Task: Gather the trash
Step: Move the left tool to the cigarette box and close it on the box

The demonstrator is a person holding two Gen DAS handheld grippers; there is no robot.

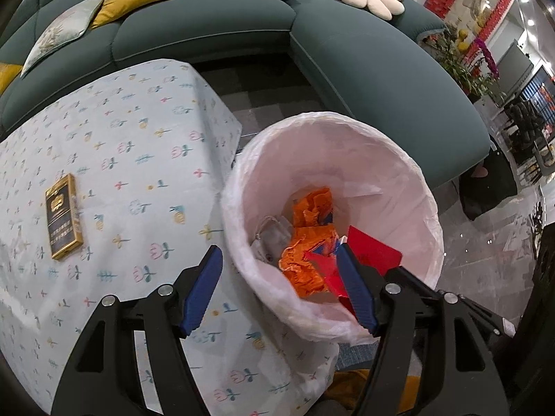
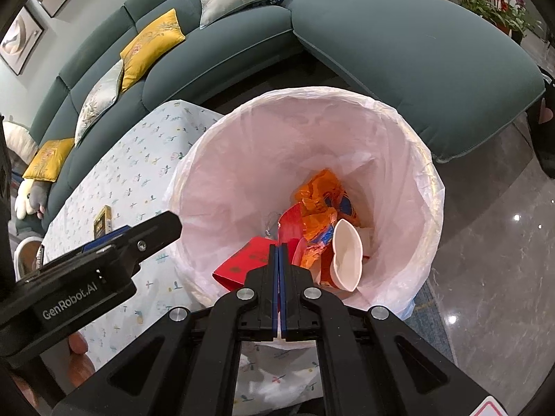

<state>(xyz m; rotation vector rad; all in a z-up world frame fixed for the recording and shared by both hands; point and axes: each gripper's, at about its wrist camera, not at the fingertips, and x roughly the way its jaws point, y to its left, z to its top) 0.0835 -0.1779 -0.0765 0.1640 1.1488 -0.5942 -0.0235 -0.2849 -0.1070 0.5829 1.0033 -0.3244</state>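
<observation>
Living room, teal sofa (image 1: pixel 364 55) behind. Bin (image 2: pixel 409 131) beside table (image 1: pixel 145 138) holds wrappers (image 2: pixel 322 204). Left gripper (image 1: pixel 277 277) spread, right gripper (image 2: pixel 278 253) pressed together, empty. Next: probably fetch box (image 1: pixel 64 216) from table.

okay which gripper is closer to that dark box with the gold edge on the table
Left. The left gripper, jaws open, sits at the table's edge by the bin, with the box off to its left. The right gripper, jaws shut, hangs over the bin, farther away.
</observation>
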